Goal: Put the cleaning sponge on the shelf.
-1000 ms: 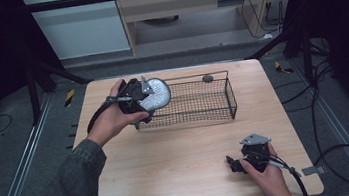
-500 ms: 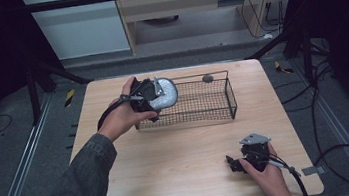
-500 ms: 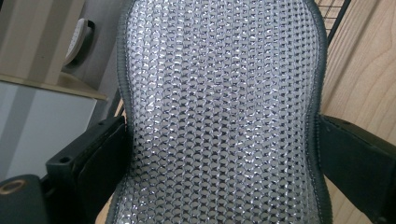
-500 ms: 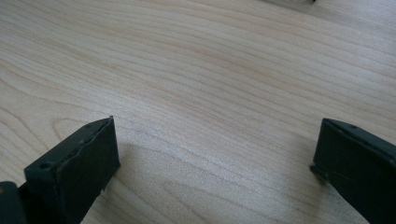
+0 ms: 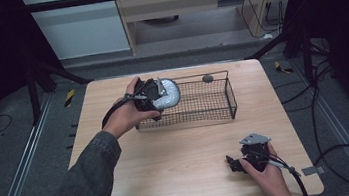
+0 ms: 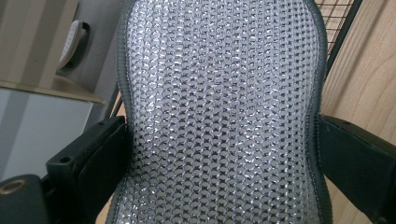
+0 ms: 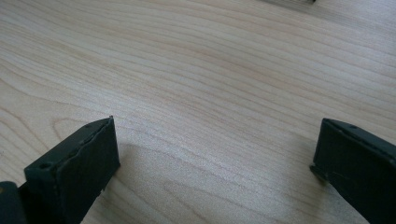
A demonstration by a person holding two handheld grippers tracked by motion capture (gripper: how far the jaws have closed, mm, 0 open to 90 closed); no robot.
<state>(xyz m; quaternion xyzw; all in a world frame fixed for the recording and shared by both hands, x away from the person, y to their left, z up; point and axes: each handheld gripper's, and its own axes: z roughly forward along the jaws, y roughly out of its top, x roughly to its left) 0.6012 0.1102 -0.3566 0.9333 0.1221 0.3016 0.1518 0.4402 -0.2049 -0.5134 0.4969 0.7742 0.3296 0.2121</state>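
Observation:
A silvery mesh scrubbing pad [image 5: 168, 94] with a dark stitched edge hangs over the left end of a black wire basket [image 5: 215, 115]. My left gripper [image 5: 154, 96] is shut on it. In the left gripper view the pad [image 6: 219, 116] is squeezed between both black jaws, the basket's wires [image 6: 338, 18] showing at upper right. My right gripper [image 5: 235, 164] rests near the table's front right edge. Its jaws stand wide open over bare wood [image 7: 210, 93], with nothing between them.
A small dark grey object [image 5: 207, 78] lies on the table just behind the basket's far rim. The light wooden table [image 5: 180, 162] is ringed by a dark metal frame and rails. Cables lie on the floor to the right.
My left gripper has carried the pad to the right, from beside the basket's left end to over its left end. The right gripper has stayed where it was.

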